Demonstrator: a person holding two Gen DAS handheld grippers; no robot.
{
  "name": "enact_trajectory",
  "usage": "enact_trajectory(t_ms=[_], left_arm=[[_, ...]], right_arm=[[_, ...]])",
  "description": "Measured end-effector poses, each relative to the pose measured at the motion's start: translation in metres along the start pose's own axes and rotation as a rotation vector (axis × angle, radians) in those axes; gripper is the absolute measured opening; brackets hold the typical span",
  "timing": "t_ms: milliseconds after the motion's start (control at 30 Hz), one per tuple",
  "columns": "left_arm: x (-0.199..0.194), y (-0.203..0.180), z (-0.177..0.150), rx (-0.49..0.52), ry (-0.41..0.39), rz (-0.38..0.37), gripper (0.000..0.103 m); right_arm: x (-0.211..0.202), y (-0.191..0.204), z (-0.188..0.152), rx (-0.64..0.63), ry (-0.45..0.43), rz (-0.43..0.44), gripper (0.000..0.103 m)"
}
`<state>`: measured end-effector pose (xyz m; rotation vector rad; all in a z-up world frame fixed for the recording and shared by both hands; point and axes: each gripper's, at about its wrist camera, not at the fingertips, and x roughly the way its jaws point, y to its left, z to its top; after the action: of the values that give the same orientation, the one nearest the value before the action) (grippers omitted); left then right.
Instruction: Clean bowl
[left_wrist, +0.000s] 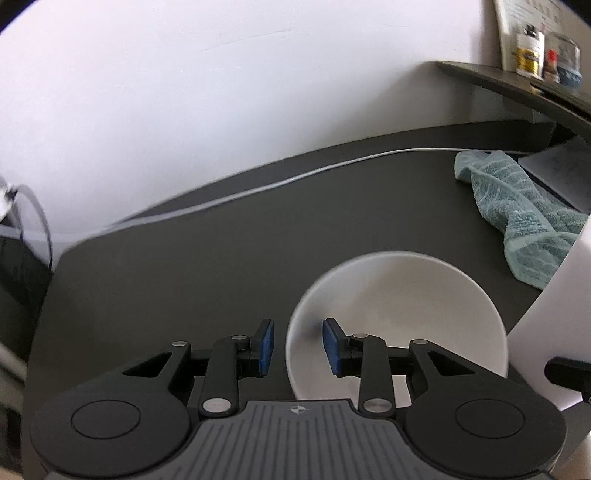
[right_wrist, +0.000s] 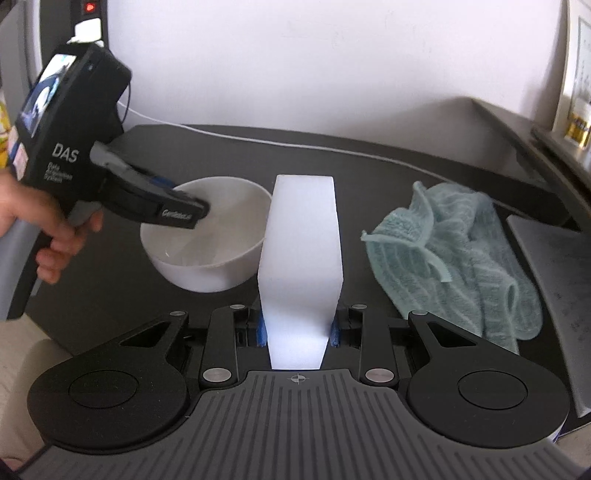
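A white bowl (left_wrist: 399, 317) stands upright on a dark table (left_wrist: 184, 266). The left gripper (left_wrist: 298, 349) hangs over the bowl's near-left rim with its blue-padded fingers (left_wrist: 266, 347) spread apart: one pad lies outside the rim, the other over the inside of the bowl, so the rim falls in the gap between them. Whether either pad touches the rim cannot be told. Nothing is grasped in this gripper.

In the right wrist view, a hand (right_wrist: 33, 218) holds the left gripper's handle at the left edge, its front end reaching over the bowl (right_wrist: 207, 236). The right gripper (right_wrist: 297, 330) is clenched on a white sponge block (right_wrist: 301, 240), which stands out forward between the fingers. The block's far end sits just beside the bowl's right side; contact cannot be judged.

A crumpled teal cloth (right_wrist: 454, 258) lies on the table to the right of the block, apart from the bowl. A white cable (left_wrist: 295, 177) runs along the table's back edge.
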<state>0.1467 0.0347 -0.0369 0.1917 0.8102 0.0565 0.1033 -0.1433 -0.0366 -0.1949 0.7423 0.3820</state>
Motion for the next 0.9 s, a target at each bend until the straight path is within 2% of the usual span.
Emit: enact_trajectory(t_ms=[100, 167, 267, 333, 467, 600, 800, 900], left_arm=[[0.008, 0.000, 0.003, 0.054, 0.006, -0.027, 0.035], [0.010, 0.004, 0.004, 0.011, 0.023, -0.035, 0.032], [0.009, 0.011, 0.003, -0.119, 0.069, -0.016, 0.025], [0.006, 0.016, -0.002, -0.277, 0.127, -0.022, 0.022], [-0.006, 0.005, -0.011, -0.359, 0.153, -0.074, 0.022], [-0.010, -0.001, -0.014, -0.337, 0.142, -0.068, 0.023], [-0.012, -0.003, -0.015, -0.300, 0.135, -0.057, 0.023], [-0.013, -0.002, -0.016, -0.301, 0.133, -0.060, 0.023]], right_arm=[[0.004, 0.003, 0.000, -0.006, 0.003, -0.005, 0.031], [0.008, 0.003, 0.003, -0.005, -0.001, -0.004, 0.031], [0.010, 0.005, 0.008, -0.010, -0.009, -0.002, 0.031], [0.015, 0.006, 0.013, -0.018, -0.010, -0.012, 0.031], [0.029, 0.003, 0.018, -0.019, 0.010, -0.038, 0.032], [0.024, 0.007, 0.012, -0.026, 0.015, -0.044, 0.032], [0.000, 0.045, -0.018, -0.148, -0.018, -0.068, 0.032], [-0.005, 0.056, -0.024, -0.170, -0.040, -0.028, 0.032]])
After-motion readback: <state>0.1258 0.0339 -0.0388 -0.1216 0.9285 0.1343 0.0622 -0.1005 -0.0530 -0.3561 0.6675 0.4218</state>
